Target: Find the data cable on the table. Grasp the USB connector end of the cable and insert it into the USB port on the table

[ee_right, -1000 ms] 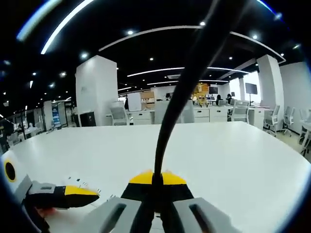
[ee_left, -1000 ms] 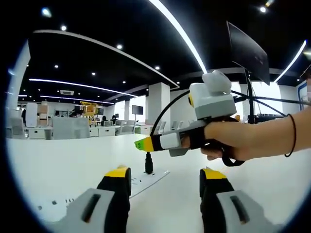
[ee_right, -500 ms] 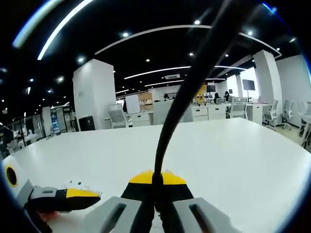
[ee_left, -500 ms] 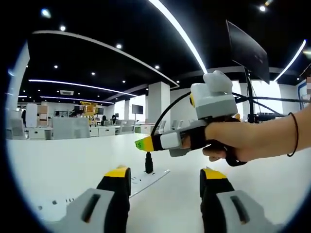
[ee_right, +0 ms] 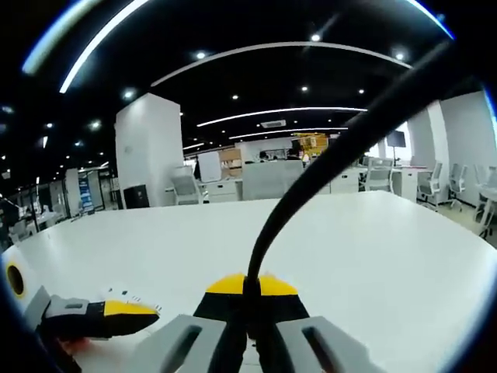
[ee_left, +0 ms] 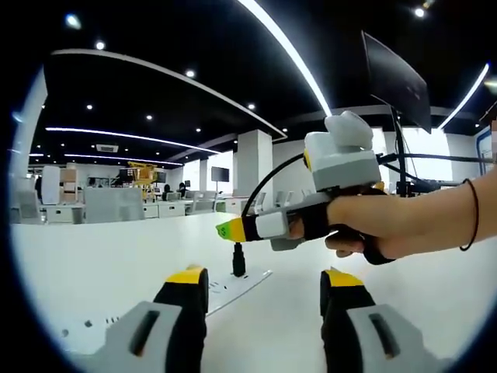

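Left gripper view is giving the better look here. The right gripper [ee_left: 231, 231] is coming in from the right side, held in a hand [ee_left: 373, 227], and its jaws are pressing together on the cable [ee_left: 261, 186] just above the plug [ee_left: 238, 261]. The plug is hanging straight down under the tip, long axis upright. Its lower end is sitting right at the white strip [ee_left: 225, 286] lying flat on the table [ee_left: 93, 260]. I'm guessing the USB port is in that strip, but it's too small to make out, and I can't tell if the plug is actually seated or just touching the top.

So the whole thing is hinging on straight down: the port is directly under the plug, and the right gripper is the one doing the work. The left gripper [ee_left: 264, 281] is sitting spread open, holding nothing, near the strip but short of it.

In the right gripper view the jaws of the right gripper [ee_right: 250, 289] are clamping the cable [ee_right: 311, 174], which is arcing up and off to the right. The plug itself is hiding below them. The left gripper [ee_right: 128, 309] is poking in low on the left.

Nothing is blocking the strip. A monitor [ee_left: 396, 81] is looming behind the hand, well apart.
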`<state>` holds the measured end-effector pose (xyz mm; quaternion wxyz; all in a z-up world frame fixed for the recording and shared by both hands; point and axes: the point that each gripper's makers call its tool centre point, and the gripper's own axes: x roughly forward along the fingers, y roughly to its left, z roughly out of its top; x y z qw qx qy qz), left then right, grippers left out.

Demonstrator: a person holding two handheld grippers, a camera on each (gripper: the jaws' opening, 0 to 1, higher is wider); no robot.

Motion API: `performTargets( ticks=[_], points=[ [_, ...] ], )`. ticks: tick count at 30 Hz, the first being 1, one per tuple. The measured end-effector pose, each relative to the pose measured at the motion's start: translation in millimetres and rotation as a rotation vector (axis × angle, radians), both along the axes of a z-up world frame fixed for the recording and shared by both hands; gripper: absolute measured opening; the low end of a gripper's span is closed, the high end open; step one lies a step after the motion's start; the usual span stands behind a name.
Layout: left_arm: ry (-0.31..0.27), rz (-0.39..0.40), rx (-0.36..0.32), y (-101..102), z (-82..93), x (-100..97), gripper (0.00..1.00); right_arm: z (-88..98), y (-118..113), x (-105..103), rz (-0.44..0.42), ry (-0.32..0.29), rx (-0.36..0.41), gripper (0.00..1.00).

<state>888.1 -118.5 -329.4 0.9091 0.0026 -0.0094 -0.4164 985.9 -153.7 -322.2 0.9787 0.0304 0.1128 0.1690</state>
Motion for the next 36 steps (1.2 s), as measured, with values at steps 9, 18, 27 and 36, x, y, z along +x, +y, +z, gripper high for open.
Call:
performTargets(
  ticks=[9, 18, 27, 36],
  points=[
    [-0.002, 0.002, 0.001, 0.3, 0.1, 0.5, 0.59, 0.6, -0.5, 0.1, -0.001, -0.007, 0.028, 0.03],
    [-0.004, 0.004, 0.003, 1.0, 0.3, 0.7, 0.59, 1.3, -0.9, 1.0, -0.017, -0.005, 0.041, 0.04],
    [-0.008, 0.010, 0.008, 1.5, 0.3, 1.6, 0.59, 1.8, -1.7, 2.9, -0.026, 0.007, 0.060, 0.05],
    [-0.011, 0.017, 0.023, 2.1, -1.6, 2.4, 0.62, -3.2, -0.9, 3.5, -0.034, -0.004, 0.074, 0.05]
  ],
)
